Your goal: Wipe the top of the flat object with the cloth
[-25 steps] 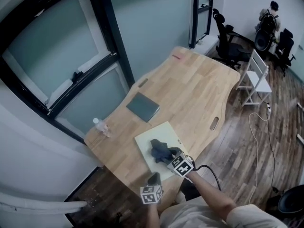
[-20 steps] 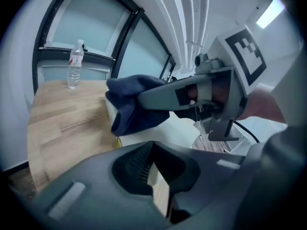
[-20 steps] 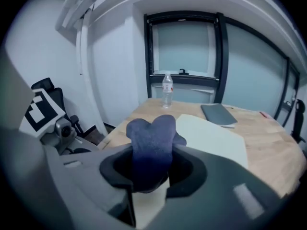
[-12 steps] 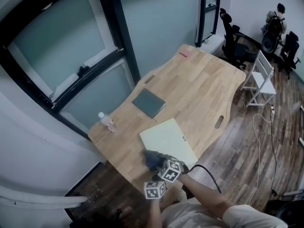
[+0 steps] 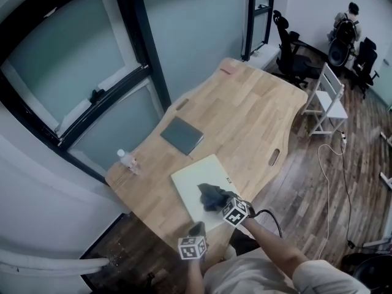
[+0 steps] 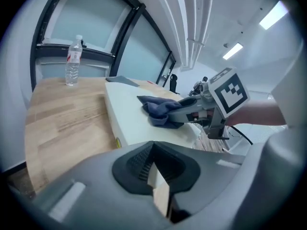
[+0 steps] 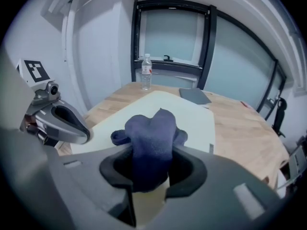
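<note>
One cloth (image 5: 210, 195) in right tool (image 5: 222, 204)

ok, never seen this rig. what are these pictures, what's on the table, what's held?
No robot: a person holds a two-jaw gripper in each hand. One picture comes from a head camera looking down; the other two from a camera on each gripper. On the table lie a pale flat pad, a grey slab and a water bottle. The right gripper is clamped on a dark blue cloth resting on the pad. The left gripper, jaws together, sits by the pad's near edge.
</note>
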Demonstrator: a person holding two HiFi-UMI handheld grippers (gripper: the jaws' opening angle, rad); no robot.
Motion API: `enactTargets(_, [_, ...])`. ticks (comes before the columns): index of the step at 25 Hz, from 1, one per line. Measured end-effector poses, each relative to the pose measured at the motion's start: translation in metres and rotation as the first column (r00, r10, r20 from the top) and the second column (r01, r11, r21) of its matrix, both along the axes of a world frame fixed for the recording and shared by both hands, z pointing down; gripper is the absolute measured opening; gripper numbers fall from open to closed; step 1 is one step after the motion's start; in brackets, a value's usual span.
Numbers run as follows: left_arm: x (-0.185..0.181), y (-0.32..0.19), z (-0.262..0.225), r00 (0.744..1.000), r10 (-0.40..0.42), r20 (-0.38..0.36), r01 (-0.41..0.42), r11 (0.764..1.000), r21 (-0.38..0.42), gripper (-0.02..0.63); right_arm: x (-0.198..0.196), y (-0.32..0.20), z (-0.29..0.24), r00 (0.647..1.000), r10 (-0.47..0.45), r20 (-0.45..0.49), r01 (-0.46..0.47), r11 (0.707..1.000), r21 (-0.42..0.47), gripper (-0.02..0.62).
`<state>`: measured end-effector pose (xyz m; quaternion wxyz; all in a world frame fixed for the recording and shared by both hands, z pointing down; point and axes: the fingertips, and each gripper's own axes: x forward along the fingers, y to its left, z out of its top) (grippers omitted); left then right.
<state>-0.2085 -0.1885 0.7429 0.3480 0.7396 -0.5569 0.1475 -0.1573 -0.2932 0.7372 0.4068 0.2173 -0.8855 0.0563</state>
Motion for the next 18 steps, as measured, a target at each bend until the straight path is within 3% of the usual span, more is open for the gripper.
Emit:
enactTargets(7, [0.001,-0.005,0.000,1.000,0.000,0.014,0.000,1.000,0.017,0.008,0.059,-0.036,0.003,0.991,0.135,-0.019,-0.135,0.991,0.010,0.141])
enactTargets(14, [0.001,-0.001,-0.004,0.999,-0.022,-0.023,0.023,0.999,0.023,0.008,0.122,-0.048,-0.002,0.961,0.270,-0.056,-0.271,0.963,-0.001,0.141])
enactTargets(18, [-0.002,-0.001,-0.018,1.000,-0.028,0.003,0.028,0.997,0.067,0.008,0.134,-0.051,-0.036,0.936,0.351,0.041,-0.352,0.936,0.029,0.141])
